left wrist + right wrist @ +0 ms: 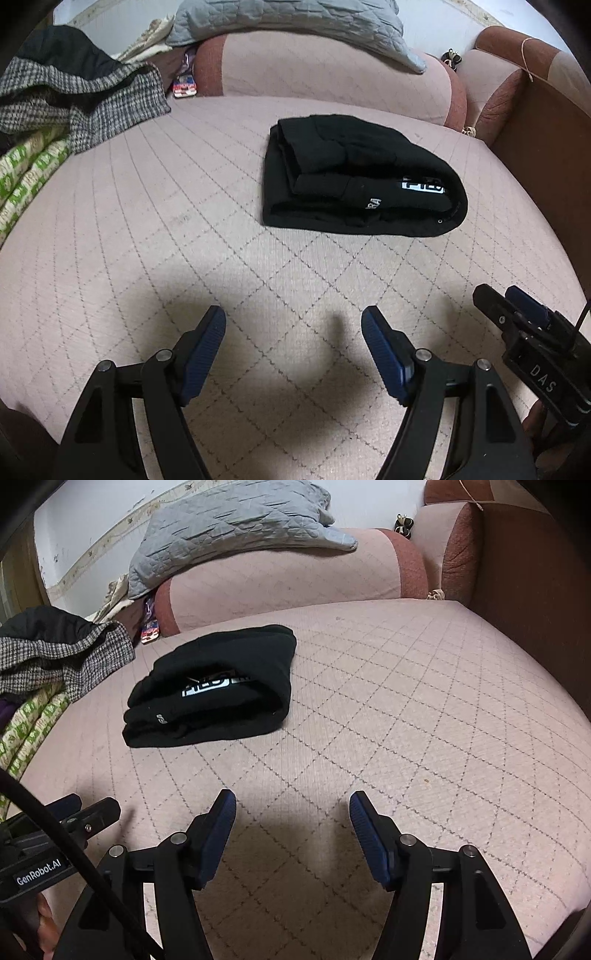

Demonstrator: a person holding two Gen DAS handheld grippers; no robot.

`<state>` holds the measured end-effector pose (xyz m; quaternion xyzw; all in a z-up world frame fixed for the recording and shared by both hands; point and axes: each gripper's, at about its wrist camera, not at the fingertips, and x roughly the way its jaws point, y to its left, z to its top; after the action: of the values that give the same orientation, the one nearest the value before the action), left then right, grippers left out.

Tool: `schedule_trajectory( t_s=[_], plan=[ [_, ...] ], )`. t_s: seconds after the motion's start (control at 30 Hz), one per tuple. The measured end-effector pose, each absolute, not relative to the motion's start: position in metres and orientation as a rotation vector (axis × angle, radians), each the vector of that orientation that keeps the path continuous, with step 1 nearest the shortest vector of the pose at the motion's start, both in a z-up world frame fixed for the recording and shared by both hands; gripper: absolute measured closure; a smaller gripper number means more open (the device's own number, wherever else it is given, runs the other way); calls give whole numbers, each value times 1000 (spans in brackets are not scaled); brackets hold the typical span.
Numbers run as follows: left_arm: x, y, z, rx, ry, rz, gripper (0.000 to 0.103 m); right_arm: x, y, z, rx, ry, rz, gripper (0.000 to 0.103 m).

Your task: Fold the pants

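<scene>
The black pants [351, 166] lie folded into a compact stack on the pink quilted sofa seat [147, 221], a white logo showing on one fold. My left gripper [293, 314] hovers over bare seat short of the stack, open, nothing between its blue pads. In the right wrist view the pants [221, 679] sit ahead and to the left. My right gripper [292, 797] is also open and empty over the seat [406, 701]. Each gripper shows at the edge of the other's view: the right gripper [517, 310] and the left gripper [88, 812].
A checked coat [92, 99] and green patterned cloth [26, 177] are heaped at the left. A grey quilted blanket [295, 26] drapes over the pink bolster [314, 74] behind. A brown armrest [546, 140] bounds the right side. A small colourful pack [184, 86] lies by the bolster.
</scene>
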<state>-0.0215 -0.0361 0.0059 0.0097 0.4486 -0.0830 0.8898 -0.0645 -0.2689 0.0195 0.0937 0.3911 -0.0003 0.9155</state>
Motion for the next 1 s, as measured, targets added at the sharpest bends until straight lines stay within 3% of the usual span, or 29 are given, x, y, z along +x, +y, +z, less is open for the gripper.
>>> schedule_trajectory(
  t_s=[0.7,1.0],
  plan=[
    [-14,-32,-1,-14,973,-176,28,-63,-265,14,179,812,-12,33],
    [60,-21,51,-133,946,-266,23,-29,-291,52,286,781,10,31]
  ],
)
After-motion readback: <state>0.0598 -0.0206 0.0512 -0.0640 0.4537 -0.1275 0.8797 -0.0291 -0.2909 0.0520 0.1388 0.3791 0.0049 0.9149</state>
